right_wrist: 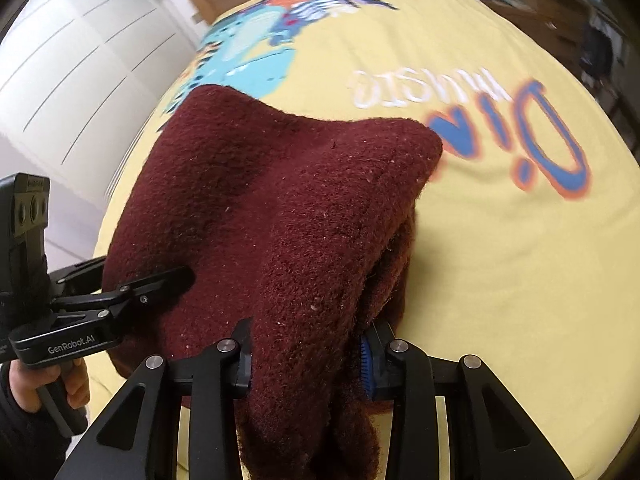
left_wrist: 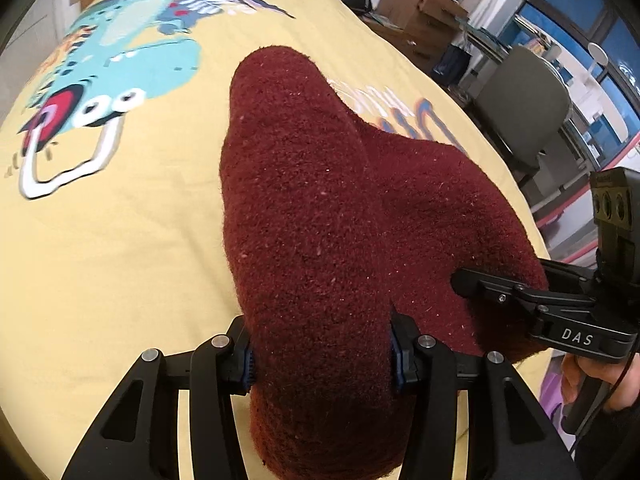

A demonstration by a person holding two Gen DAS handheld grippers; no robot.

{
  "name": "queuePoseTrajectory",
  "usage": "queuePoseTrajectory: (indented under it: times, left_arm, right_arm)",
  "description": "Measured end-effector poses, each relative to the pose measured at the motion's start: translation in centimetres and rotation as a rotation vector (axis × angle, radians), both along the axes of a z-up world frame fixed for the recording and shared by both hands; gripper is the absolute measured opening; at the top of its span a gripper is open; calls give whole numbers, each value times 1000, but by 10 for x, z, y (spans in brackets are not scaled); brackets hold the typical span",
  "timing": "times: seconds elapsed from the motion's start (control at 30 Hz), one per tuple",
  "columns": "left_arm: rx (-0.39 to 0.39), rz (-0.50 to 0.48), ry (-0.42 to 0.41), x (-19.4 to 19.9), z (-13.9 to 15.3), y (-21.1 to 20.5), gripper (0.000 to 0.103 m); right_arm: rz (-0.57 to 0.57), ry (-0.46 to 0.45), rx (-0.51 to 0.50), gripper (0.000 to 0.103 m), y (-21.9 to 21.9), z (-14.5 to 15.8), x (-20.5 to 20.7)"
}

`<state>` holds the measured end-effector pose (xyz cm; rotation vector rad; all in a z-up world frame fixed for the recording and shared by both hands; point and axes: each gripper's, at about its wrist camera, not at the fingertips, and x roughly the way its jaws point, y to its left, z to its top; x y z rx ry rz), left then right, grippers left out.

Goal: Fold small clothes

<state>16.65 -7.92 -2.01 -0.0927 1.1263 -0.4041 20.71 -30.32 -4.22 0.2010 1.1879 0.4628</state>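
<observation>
A dark red knitted garment (left_wrist: 320, 208) lies bunched on the yellow printed sheet (left_wrist: 120, 248), its near edge lifted off the sheet. My left gripper (left_wrist: 322, 360) is shut on a thick fold of that edge, the blue pads pressing both sides. In the right wrist view the same garment (right_wrist: 288, 200) rises toward the camera, and my right gripper (right_wrist: 306, 364) is shut on another fold of it. The right gripper (left_wrist: 516, 300) shows at the garment's right side in the left wrist view; the left gripper (right_wrist: 132, 292) shows at its left in the right wrist view.
The sheet (right_wrist: 500, 260) carries a cartoon dinosaur print (left_wrist: 108, 64) and blue-orange lettering (right_wrist: 540, 140). A grey chair (left_wrist: 524, 104) and cardboard boxes (left_wrist: 420, 4) stand beyond the bed's right edge. White panelled doors (right_wrist: 80, 60) are on the left. A person's hand (right_wrist: 48, 384) holds a gripper handle.
</observation>
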Motion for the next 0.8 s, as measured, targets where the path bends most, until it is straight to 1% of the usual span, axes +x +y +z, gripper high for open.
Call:
queuePoseTrajectory:
  times: [0.13, 0.2, 0.23, 0.27, 0.3, 0.33, 0.37, 0.4, 0.43, 0.47, 0.5, 0.53, 0.6, 0.67, 0.7, 0.73, 0.77, 0.8]
  left_arm:
    - [-23, 61, 13, -13, -8, 43, 44]
    - [-14, 72, 29, -19, -19, 60, 44]
    - [-11, 75, 42, -20, -20, 72, 44]
    - [-13, 83, 58, -20, -28, 77, 44]
    - [-21, 93, 77, -23, -35, 85, 44]
    - [-33, 104, 94, -21, -45, 84, 45]
    - [-43, 115, 108, -21, -52, 89, 46]
    - [-44, 123, 115, -23, -59, 93, 48]
    - [-42, 126, 116, -21, -61, 95, 51]
    - [-38, 128, 117, -23, -64, 97, 56]
    - [-33, 129, 116, -24, -66, 102, 58]
    - [-29, 130, 118, -24, -68, 105, 61]
    - [-24, 145, 133, -22, -67, 106, 66]
    - [3, 171, 139, -20, -59, 112, 78]
    - [14, 181, 133, -22, -56, 118, 82]
    - [25, 190, 131, -24, -52, 120, 89]
    - [34, 192, 134, -23, -50, 120, 99]
    - [42, 193, 134, -26, -48, 122, 102]
  right_arm:
    - [28, 28, 4, 37, 48, -16, 7]
    - [42, 56, -12, 37, 68, -32, 6]
    - [43, 68, -19, 37, 75, -39, 6]
    - [43, 79, -35, 37, 80, -49, 6]
    - [41, 86, -52, 38, 84, -56, 5]
    - [38, 92, -61, 40, 85, -61, 5]
    - [33, 100, -64, 43, 87, -66, 4]
    - [26, 107, -63, 49, 85, -69, 4]
    - [18, 116, -68, 53, 84, -73, 4]
    - [15, 116, -82, 61, 84, -75, 4]
    - [14, 112, -93, 66, 84, -76, 4]
    - [16, 105, -104, 68, 84, -76, 7]
    - [16, 91, -125, 78, 81, -74, 15]
    - [18, 67, -160, 80, 79, -67, 10]
    - [21, 57, -170, 81, 78, -63, 8]
    - [21, 46, -178, 81, 76, -58, 5]
    - [21, 29, -188, 81, 74, -53, 1]
    - [19, 15, -191, 82, 71, -49, -3]
